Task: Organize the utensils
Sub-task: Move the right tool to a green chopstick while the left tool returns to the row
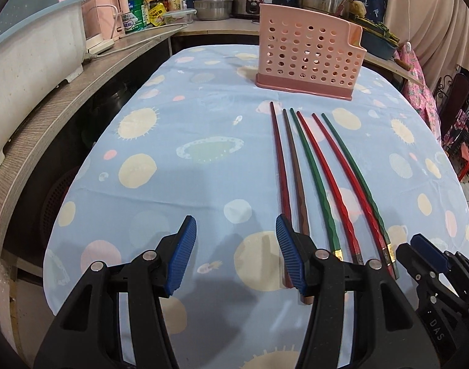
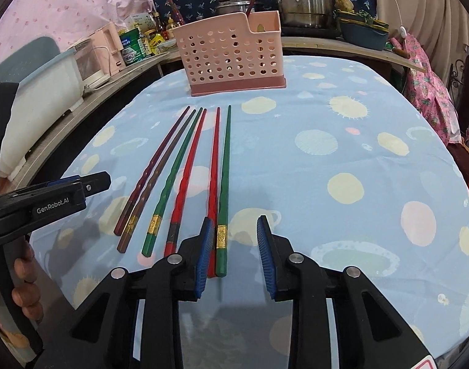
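Several chopsticks [image 1: 314, 166], in dark red, brown, green and red, lie side by side on the blue patterned tablecloth [image 1: 173, 117], tips toward a pink perforated utensil holder [image 1: 308, 58]. My left gripper [image 1: 234, 220] is open over bare cloth, and its right finger overlaps the near ends of the dark red and brown sticks. My right gripper [image 2: 234, 220] is open low over the cloth. The near end of the rightmost green chopstick [image 2: 223, 184] lies between its pads, close to the left pad, with a gap to the right pad. A red chopstick [image 2: 214, 166] runs beside that left finger.
A wooden counter [image 1: 80, 92] curves along the left with a white tub, a pink appliance and bottles. Steel pots [image 2: 302, 0] stand behind the holder [image 2: 231, 58]. A hand [image 2: 22, 264] holds the left gripper [image 2: 102, 181]. The right gripper [image 1: 425, 249] shows at the lower right.
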The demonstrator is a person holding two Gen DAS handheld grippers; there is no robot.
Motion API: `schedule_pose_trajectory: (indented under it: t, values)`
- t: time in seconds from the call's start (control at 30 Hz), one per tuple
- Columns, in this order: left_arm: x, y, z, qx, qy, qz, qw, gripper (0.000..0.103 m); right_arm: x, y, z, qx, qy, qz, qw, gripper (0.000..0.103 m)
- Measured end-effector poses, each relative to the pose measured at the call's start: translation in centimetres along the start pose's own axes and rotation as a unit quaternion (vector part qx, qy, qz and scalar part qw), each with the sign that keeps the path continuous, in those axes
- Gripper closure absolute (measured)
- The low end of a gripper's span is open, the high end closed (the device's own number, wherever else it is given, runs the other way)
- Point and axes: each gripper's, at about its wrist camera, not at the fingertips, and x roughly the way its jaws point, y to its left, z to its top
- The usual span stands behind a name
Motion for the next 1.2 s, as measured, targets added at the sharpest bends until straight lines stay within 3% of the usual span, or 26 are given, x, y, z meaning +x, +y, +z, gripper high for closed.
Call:
schedule_pose_trajectory:
  t: [0.13, 0.3, 1.2]
  values:
    - [0.1, 0.0, -0.2, 0.000, 0.004, -0.002, 1.0000, 0.052, 0.4, 0.2, -0.3, -0.002, 0.009, 0.002, 1.000, 0.088]
    - [0.2, -0.1, -0.4, 0.002, 0.008, -0.004, 1.0000, 0.052, 0.4, 0.3, -0.5, -0.007, 0.008, -0.002, 1.000, 0.090]
    - [1.3, -1.4, -1.5, 0.008, 0.031, -0.018, 0.9993, 0.052, 0.6, -0.2, -1.0, -0.007, 0.008, -0.006, 1.000, 0.096]
